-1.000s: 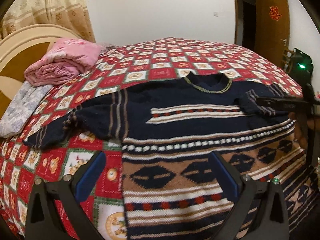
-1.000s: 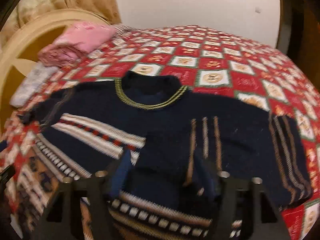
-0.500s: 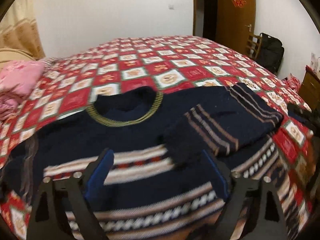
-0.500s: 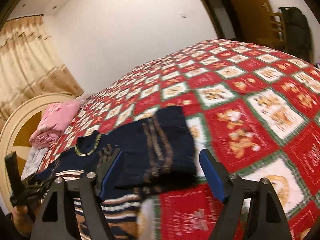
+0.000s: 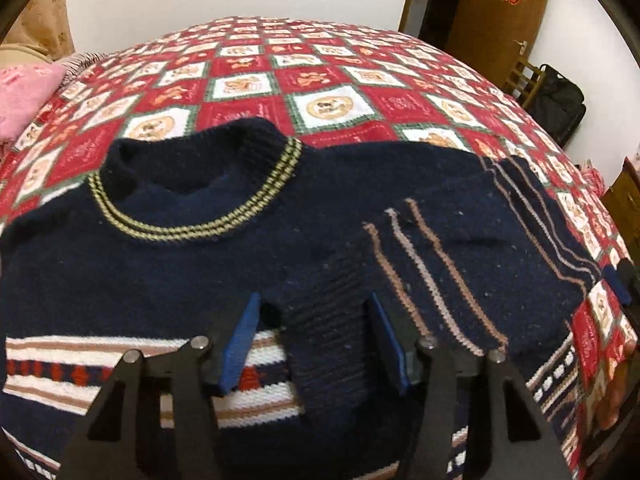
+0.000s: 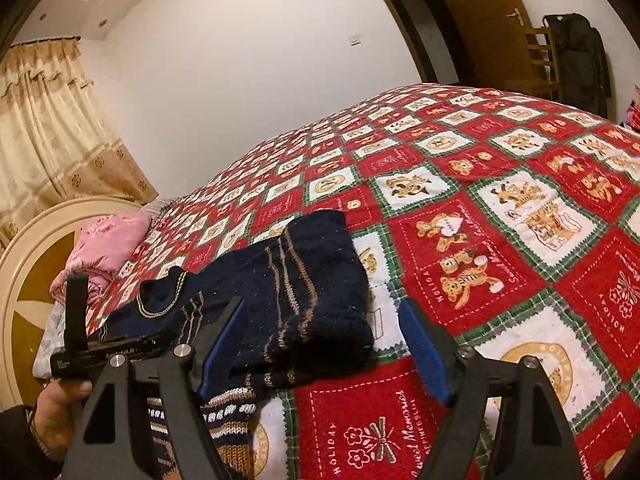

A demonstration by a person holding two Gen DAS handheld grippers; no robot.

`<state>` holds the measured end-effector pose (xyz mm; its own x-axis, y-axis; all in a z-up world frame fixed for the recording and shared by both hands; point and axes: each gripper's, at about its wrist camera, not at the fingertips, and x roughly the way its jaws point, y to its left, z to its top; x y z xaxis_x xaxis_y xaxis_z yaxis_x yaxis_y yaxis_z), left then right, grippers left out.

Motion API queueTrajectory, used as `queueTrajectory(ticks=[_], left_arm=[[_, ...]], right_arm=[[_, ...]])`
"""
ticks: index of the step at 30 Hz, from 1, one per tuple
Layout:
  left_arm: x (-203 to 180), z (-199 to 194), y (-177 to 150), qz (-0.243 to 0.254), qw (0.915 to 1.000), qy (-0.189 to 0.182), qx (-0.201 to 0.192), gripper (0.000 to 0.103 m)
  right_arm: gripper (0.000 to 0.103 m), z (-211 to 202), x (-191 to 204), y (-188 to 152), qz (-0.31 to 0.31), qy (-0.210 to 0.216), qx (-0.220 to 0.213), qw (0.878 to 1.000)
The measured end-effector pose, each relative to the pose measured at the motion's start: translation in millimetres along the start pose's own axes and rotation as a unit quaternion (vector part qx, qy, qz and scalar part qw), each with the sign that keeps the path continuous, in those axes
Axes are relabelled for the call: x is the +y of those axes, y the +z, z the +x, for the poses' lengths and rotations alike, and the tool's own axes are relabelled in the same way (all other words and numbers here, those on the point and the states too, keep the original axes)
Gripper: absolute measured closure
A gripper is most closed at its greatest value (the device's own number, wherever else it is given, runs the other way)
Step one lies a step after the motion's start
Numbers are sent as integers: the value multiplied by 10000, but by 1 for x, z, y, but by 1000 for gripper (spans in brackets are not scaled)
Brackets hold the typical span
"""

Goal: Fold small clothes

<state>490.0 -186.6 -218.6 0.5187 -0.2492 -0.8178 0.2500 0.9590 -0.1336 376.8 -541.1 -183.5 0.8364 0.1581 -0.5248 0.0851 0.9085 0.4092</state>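
The sweater (image 5: 168,264) looks thick and floppy; left gripper (image 5: 316,340) is closing around its cuff (image 5: 328,336), right gripper (image 6: 320,344) gapes empty just beside the sleeve fold.

I am seeing warm, fairly dim indoor light falling evenly from overhead in both wrist views, with no hard glare. The fisheye lenses are bending the bed (image 5: 332,76) into a dome and darkening the corners into black vignettes. The navy sweater (image 5: 208,264) is swallowing detail in its dark folds. The left view is looking slightly soft; the right view's curtain (image 6: 52,120) is smearing near the edge.
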Motion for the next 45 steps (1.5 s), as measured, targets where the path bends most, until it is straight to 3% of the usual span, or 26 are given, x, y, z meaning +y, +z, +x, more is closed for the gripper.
queueTrajectory(ticks=[3,4,5,6,7,8,15,22,32,45], left_arm=[[-1,5,4,-28,10000,36,-1,41],[-1,7,5,13,10000,-9,-4,47],[-2,9,8,51,10000,-62,-15,56],[-2,8,9,87,9998,-163,-24,81],[-3,6,10,109,9995,-308,-6,90],[-4,2,11,123,9995,-287,-34,92],[15,-40,25,70,9987,-352,-350,93],[51,-69,34,6,9993,-150,-340,93],[96,-59,33,-226,9995,209,-70,93],[118,-36,20,-227,9984,486,153,93]], right_arm=[[25,2,-5,0,136,9,24,9999],[25,1,-5,0,154,2,17,9999],[25,1,-6,1,170,-17,4,9999],[25,1,-7,1,185,-34,-16,9998],[25,1,-7,1,195,-45,-30,9998],[25,1,-7,1,201,-61,-44,9998],[25,-2,-6,2,149,-79,-135,9998],[25,-2,-2,0,102,-54,-127,9999],[25,0,6,-2,-63,-12,-94,9999],[25,5,22,-8,-430,30,26,9991]])
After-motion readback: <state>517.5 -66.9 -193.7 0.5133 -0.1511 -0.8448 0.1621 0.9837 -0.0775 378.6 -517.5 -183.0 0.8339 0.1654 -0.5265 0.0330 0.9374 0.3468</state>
